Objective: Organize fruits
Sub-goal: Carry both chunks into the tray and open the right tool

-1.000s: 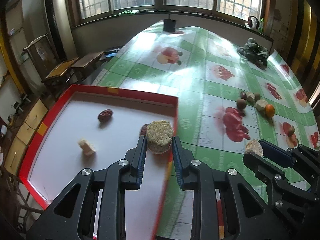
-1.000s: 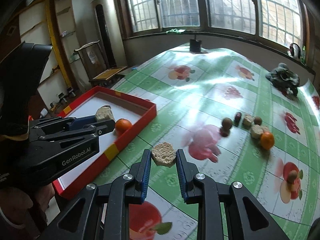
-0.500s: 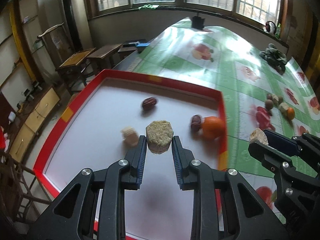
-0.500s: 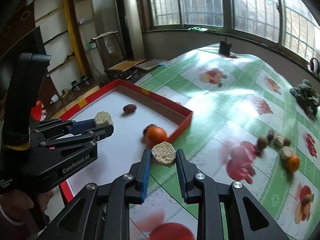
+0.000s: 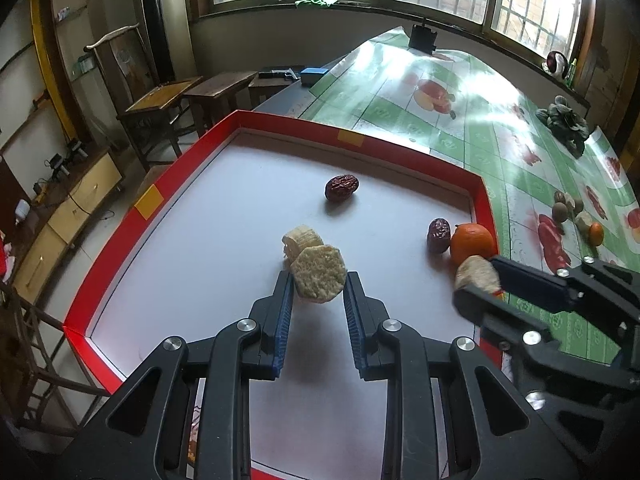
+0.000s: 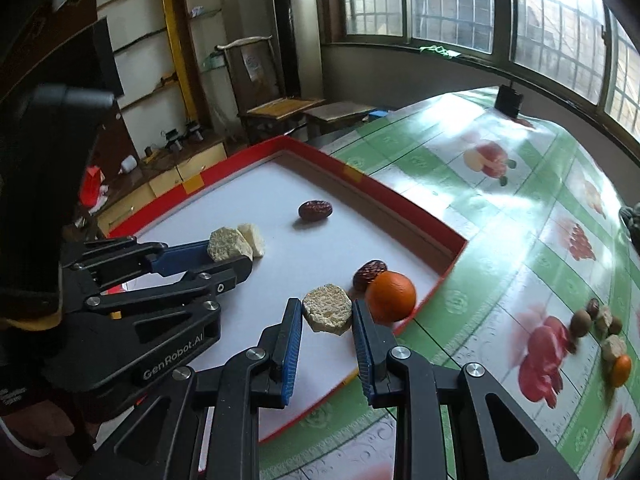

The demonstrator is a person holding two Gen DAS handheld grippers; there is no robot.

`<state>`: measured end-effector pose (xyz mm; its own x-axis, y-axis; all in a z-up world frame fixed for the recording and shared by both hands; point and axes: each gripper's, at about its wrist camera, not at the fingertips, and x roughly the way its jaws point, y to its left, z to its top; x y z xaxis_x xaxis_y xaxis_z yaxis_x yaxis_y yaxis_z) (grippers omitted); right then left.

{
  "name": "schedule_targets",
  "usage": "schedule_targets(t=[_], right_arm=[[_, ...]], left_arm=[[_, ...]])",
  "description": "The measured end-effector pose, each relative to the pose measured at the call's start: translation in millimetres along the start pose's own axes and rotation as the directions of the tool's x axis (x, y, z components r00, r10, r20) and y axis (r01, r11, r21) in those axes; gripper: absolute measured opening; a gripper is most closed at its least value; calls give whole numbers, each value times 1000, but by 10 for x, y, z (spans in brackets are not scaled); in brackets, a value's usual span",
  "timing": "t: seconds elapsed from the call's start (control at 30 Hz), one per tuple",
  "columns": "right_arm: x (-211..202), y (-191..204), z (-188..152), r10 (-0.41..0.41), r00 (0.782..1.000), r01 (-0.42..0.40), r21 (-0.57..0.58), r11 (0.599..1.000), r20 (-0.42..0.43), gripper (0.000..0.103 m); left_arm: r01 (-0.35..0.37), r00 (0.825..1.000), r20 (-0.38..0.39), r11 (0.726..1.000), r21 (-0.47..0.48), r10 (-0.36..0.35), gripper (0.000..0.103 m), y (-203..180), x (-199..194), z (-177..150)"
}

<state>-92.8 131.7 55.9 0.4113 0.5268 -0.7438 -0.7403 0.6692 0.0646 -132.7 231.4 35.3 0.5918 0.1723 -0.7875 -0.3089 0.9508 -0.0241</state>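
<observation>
Left wrist view shows our left gripper (image 5: pixel 318 285) clamped on a pale hexagonal cake (image 5: pixel 318 273), held above the white floor of the red-rimmed tray (image 5: pixel 288 121). Just beyond it lies a second pale piece (image 5: pixel 301 237), and farther off a dark red date (image 5: pixel 341 187). At the tray's right side another date (image 5: pixel 438 235) touches an orange (image 5: pixel 471 242).

From the right wrist view, our right gripper (image 6: pixel 326 315) is closed on a similar crumbly cake (image 6: pixel 327 314), held over the near right part of the tray, just beside the orange. We see both grippers side by side over the tray, each gripping its own piece.

Out on the green fruit-print tablecloth (image 6: pixel 516 200), well to the right of the tray, a small cluster of fruits (image 6: pixel 602 326) sits together, including a small orange (image 6: pixel 621 370); motion blur keeps us from naming the rest.
</observation>
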Motion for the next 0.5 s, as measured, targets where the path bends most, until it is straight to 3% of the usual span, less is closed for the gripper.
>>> schedule_targets(t=[0.5], right_arm=[[353,-31,-6,3,998,-2,6,1000,-59,24]], left_arm=[[9,1000,-26,1000,-26,-10,25,57,94,7]])
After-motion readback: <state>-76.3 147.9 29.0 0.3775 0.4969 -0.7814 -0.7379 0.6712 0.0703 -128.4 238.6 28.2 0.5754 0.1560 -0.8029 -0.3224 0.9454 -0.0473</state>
